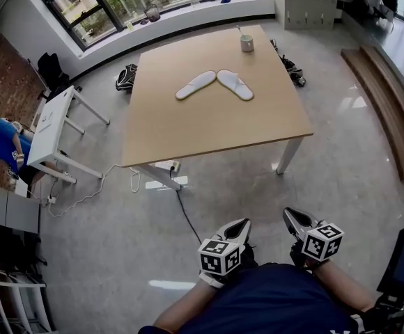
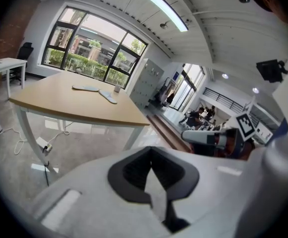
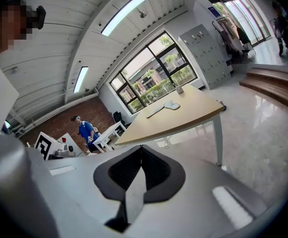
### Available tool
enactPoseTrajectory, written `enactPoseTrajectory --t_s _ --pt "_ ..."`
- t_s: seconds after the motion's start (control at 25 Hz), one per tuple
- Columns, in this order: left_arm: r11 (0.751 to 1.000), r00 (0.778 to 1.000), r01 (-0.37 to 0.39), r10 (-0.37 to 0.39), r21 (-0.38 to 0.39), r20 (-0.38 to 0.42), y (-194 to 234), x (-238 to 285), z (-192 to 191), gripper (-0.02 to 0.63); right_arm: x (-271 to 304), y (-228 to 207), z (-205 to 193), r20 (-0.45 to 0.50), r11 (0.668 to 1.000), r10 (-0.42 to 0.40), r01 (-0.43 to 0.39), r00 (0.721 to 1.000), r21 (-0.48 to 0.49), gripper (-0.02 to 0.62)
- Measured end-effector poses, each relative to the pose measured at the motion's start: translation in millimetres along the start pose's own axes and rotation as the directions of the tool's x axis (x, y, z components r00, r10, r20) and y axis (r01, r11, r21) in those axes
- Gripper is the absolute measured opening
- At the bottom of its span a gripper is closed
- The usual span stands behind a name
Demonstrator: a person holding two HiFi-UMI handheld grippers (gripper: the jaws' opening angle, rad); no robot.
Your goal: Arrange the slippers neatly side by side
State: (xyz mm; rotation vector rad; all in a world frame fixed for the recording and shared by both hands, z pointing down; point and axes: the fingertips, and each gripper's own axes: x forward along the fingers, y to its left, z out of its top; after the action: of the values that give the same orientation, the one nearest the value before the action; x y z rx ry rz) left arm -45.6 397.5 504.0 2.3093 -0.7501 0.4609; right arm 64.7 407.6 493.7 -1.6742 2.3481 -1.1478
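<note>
Two white slippers lie on the wooden table (image 1: 209,127), toes apart in a V: the left slipper (image 1: 196,85) and the right slipper (image 1: 235,84). They also show far off as the slippers (image 2: 95,89) in the left gripper view and the slippers (image 3: 166,106) in the right gripper view. My left gripper (image 1: 241,225) and right gripper (image 1: 290,217) are held close to my body, well short of the table, over the floor. Both are shut with nothing between the jaws.
A white cup (image 1: 247,43) stands at the table's far edge. A small white desk (image 1: 54,120) is to the left, with a person in blue (image 1: 0,143) beside it. Cables (image 1: 181,211) run on the floor under the table. A wooden bench (image 1: 386,110) lines the right side.
</note>
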Motion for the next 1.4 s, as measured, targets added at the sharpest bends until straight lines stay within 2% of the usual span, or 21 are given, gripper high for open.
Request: enactPoseTrajectory --t_s 0.36,0.64,0.92,1.24,1.4 --pt "0.998 0.998 0.064 -0.064 -0.003 0.023 66.8 8.4 56.8 0.005 77.1 19.5 34.6 -0.002 0.998 -0.046 0.046 0.999 -0.039 0.011" --pt "0.999 0.998 0.038 -0.037 -0.028 0.054 120.0 -0.7 83.2 0.005 121.0 34.6 52.9 -0.01 0.997 -0.047 0.046 0.999 -0.066 0.011" --pt "0.998 0.997 0.037 -0.034 -0.045 0.073 138.9 9.3 102.4 0.005 158.7 31.3 61.9 -0.024 0.999 -0.022 0.021 0.999 -0.042 0.011" --pt "0.996 0.992 -0.067 0.073 -0.06 0.105 189.6 28.4 148.8 0.005 232.1 16.9 94.9 -0.051 0.997 0.072 -0.073 0.996 -0.017 0.011" --pt "0.992 0.988 -0.099 0.107 -0.075 0.11 208.5 58.0 176.9 0.009 271.4 2.1 119.6 -0.076 0.991 0.13 -0.133 0.989 -0.029 0.011"
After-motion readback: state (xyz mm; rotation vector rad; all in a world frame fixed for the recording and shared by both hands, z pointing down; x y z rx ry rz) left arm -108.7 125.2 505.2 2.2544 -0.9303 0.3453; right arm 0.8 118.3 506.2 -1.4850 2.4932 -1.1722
